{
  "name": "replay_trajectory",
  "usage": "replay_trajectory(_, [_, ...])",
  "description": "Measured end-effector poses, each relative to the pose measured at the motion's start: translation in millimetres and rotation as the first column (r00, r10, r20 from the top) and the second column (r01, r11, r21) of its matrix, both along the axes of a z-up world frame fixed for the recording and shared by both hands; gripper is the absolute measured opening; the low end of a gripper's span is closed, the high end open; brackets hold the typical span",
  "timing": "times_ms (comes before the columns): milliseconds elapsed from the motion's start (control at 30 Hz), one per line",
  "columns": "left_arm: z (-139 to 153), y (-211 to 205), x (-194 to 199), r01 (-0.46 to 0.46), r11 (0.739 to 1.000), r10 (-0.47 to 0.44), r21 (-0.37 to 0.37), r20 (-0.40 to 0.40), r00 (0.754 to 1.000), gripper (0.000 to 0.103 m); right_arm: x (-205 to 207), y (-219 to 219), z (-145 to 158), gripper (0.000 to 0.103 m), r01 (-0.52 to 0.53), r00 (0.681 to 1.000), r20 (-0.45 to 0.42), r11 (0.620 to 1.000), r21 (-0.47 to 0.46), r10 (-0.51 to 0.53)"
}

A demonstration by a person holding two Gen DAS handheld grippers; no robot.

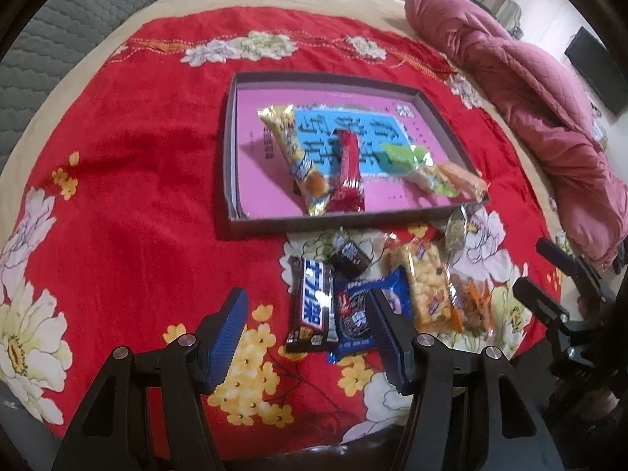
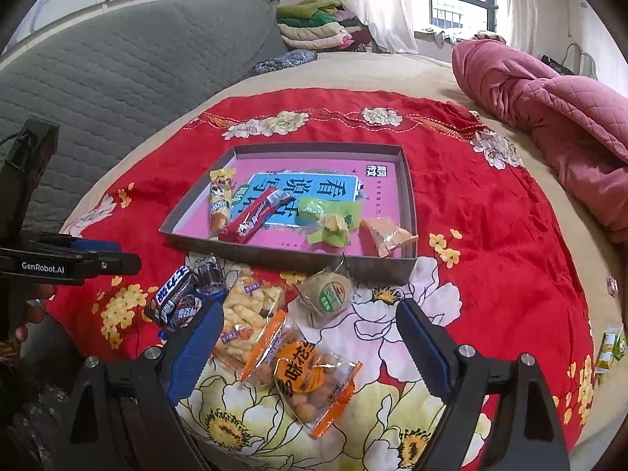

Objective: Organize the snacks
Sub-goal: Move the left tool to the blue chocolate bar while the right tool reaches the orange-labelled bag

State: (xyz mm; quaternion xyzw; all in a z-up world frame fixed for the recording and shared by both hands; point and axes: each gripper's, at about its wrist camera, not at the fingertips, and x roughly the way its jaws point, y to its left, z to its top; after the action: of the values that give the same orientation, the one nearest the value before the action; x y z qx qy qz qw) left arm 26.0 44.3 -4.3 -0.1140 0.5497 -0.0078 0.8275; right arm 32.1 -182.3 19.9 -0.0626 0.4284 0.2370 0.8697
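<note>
Snacks lie in a loose cluster low in both frames, on the red floral cloth point(image 2: 490, 216) spread over the bed. Nearest my right tongs point(image 2: 310, 349), whose blue pads stand wide apart with nothing clamped, I see a clear orange-edged packet of coated peanuts point(image 2: 310, 376) between them in the picture. Just up and left of it is a clear bag of pale yellow puffed sticks point(image 2: 247, 318), and at centre a round greenish cake in clear wrap point(image 2: 327, 294).

My left tongs point(image 1: 310, 337) are also parted and empty. In the left wrist view a dark brown chocolate bar with blue lettering point(image 1: 312, 308) and a blue cookie packet point(image 1: 363, 314) appear between the pads; whether the right pad touches the packet I cannot tell. A small black-wrapped sweet point(image 1: 349, 257) lies just beyond.

Farther up, mid-frame, sits the shallow grey cardboard box lid with a pink printed floor point(image 2: 408, 180). Inside are a yellow-wrapped sausage stick point(image 2: 219, 204), a red bar point(image 2: 255, 218), green-wrapped pieces point(image 2: 329, 216) and an orange packet point(image 2: 386, 235).

A pink quilted blanket point(image 2: 549, 110) lies bunched at upper right.
</note>
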Motion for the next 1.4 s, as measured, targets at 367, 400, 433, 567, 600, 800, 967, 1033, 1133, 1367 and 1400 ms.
replay_trajectory(367, [-33,-3,1,0.016,1.0,-0.016,-0.005,-0.095,0.995,0.064,-3,4,-11,0.089,-0.028,0.999,-0.025,0.999,-0.036,0.027])
replay_trajectory(400, [-35,-4,1,0.018,1.0,-0.019,-0.008,-0.102,0.995,0.064,-2,4,-12,0.089,-0.031,0.999,-0.026,0.999,-0.037,0.03])
replay_trajectory(433, [-37,-5,1,0.021,1.0,-0.022,-0.008,-0.106,0.994,0.064,-3,5,-13,0.089,-0.037,0.999,-0.029,0.999,-0.038,0.036])
replay_trajectory(567, [-44,-10,3,0.029,1.0,-0.028,0.006,-0.123,0.992,0.064,-4,9,-19,0.089,-0.052,0.998,-0.039,0.997,-0.055,0.05])
replay_trajectory(600, [-47,-10,4,0.027,1.0,-0.025,0.011,-0.13,0.991,0.064,-4,9,-21,0.089,-0.057,0.998,-0.042,0.997,-0.061,0.054])
replay_trajectory(800, [-53,-10,8,0.014,1.0,-0.011,0.026,-0.136,0.991,0.064,-5,11,-27,0.089,-0.071,0.996,-0.056,0.995,-0.076,0.067])
replay_trajectory(967, [-58,-11,12,0.015,0.999,-0.01,0.032,-0.143,0.99,0.064,-5,11,-30,0.089,-0.072,0.996,-0.061,0.994,-0.079,0.067])
replay_trajectory(1033, [-60,-12,14,0.015,0.999,-0.009,0.04,-0.141,0.99,0.064,-5,10,-31,0.089,-0.071,0.996,-0.065,0.994,-0.081,0.066])
replay_trajectory(1133, [-61,-12,16,0.013,0.999,-0.007,0.044,-0.139,0.99,0.064,-5,10,-34,0.089,-0.078,0.995,-0.07,0.993,-0.09,0.072])
replay_trajectory(1367, [-65,-8,19,0.005,0.999,0.0,0.036,-0.135,0.991,0.066,-6,9,-36,0.089,-0.119,0.992,-0.066,0.984,-0.134,0.111])
replay_trajectory(1400, [-65,-7,19,0.003,0.999,0.002,0.035,-0.135,0.991,0.067,-7,8,-36,0.089,-0.126,0.991,-0.063,0.981,-0.144,0.118])
